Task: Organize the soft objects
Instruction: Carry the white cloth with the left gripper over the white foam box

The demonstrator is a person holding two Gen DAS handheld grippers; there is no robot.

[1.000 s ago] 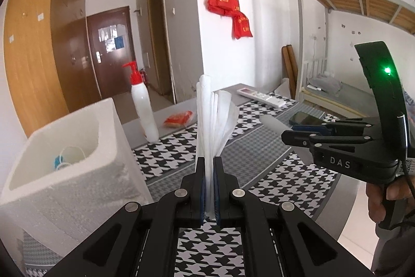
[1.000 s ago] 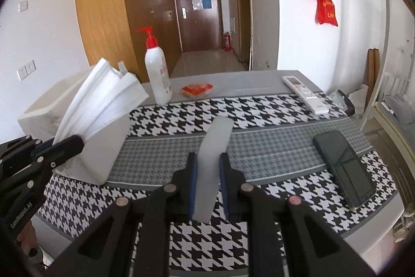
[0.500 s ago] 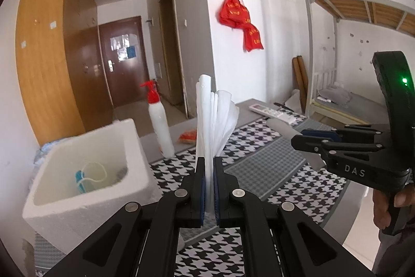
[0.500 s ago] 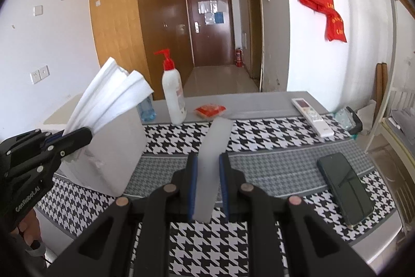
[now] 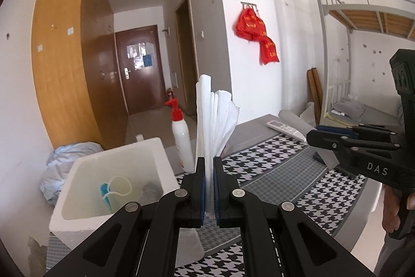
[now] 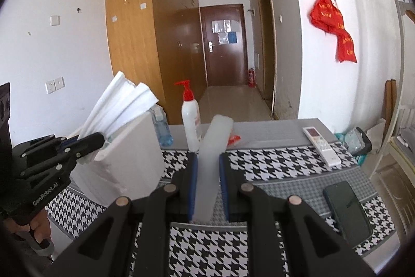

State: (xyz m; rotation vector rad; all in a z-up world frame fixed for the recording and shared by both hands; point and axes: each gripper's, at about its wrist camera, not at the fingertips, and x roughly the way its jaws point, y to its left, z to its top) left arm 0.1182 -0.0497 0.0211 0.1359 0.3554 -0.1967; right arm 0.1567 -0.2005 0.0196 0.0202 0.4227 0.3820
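My left gripper (image 5: 209, 188) is shut on a folded stack of white foam sheets (image 5: 212, 121) that fans upward. It is held in the air beside and above the white foam box (image 5: 158, 155), also in the right wrist view (image 6: 135, 155). The box holds a blue face mask with loops (image 5: 111, 194). My right gripper (image 6: 207, 188) is shut on a flat translucent grey-white strip (image 6: 212, 152) held above the table. The right gripper also shows in the left wrist view (image 5: 326, 139), and the left gripper shows in the right wrist view (image 6: 88, 142).
On the houndstooth tablecloth (image 6: 272, 160) stand a white pump bottle with a red top (image 6: 190, 121), a blue-liquid bottle (image 6: 160, 126), an orange packet (image 6: 233, 139), a white remote (image 6: 321, 144) and a black phone (image 6: 347, 209). A light blue bundle (image 5: 64, 157) lies behind the box.
Both grippers have risen and tilted up, each still holding its item. The left gripper now sees down into the box from higher up.
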